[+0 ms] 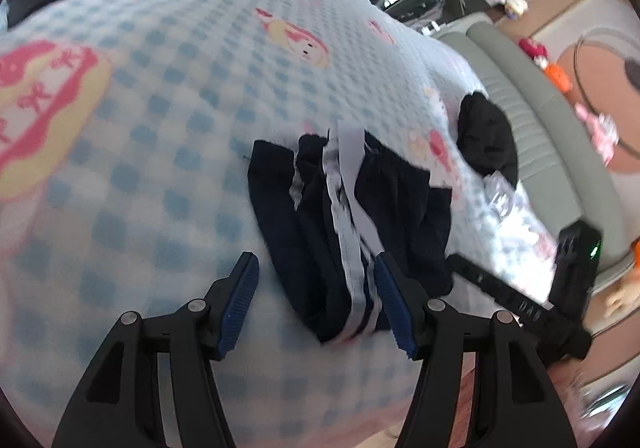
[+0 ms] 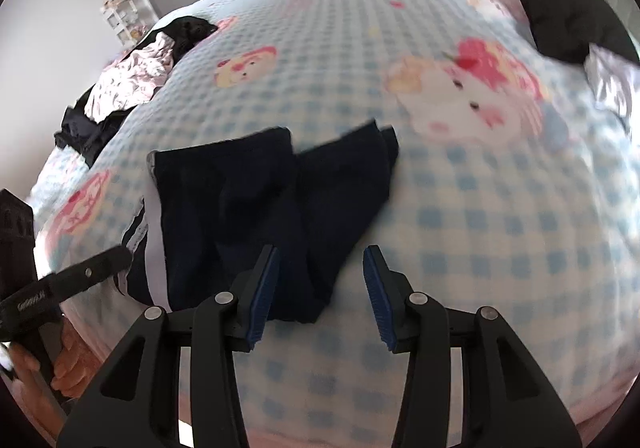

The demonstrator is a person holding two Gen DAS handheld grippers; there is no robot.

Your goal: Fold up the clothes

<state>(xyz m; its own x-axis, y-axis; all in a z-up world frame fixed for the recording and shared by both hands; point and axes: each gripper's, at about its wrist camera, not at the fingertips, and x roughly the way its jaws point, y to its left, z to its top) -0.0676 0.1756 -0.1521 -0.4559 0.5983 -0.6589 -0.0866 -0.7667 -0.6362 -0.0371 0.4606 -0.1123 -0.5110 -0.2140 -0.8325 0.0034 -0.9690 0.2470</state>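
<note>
Dark navy shorts with white side stripes (image 1: 352, 215) lie bunched on the blue-checked bedspread (image 1: 180, 119); they also show in the right wrist view (image 2: 256, 215). My left gripper (image 1: 316, 268) is open, hovering over the shorts' near end, its right finger at the white stripes. My right gripper (image 2: 322, 256) is open just above the shorts' near corner, holding nothing. The right gripper's body shows at the right of the left wrist view (image 1: 520, 300); the left gripper's finger shows at the left of the right wrist view (image 2: 72, 280).
A black garment (image 1: 486, 139) lies at the bed's far right edge, also in the right wrist view (image 2: 568, 7). A pile of pink and black clothes (image 2: 128, 75) sits at the far left. A grey padded bedframe (image 1: 536, 135) borders the bed.
</note>
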